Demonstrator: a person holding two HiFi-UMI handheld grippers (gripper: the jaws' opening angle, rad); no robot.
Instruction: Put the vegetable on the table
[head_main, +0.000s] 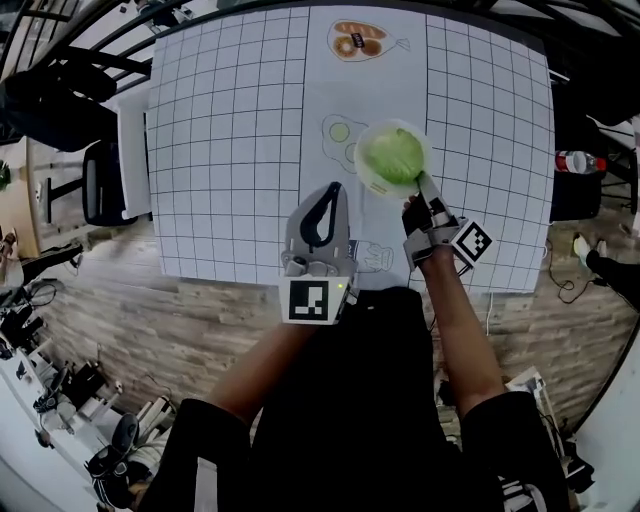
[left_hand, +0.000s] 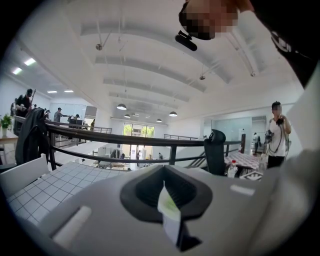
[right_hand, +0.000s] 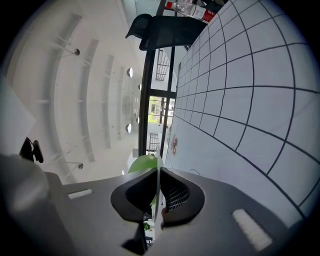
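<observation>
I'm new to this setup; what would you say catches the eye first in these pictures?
The bright green leafy vegetable stands out first, sitting in a pale bowl near the middle of the white gridded table. The right tongs are shut on the bowl's near rim. The left tongs are closed and sit just left of the bowl, apart from it.
</observation>
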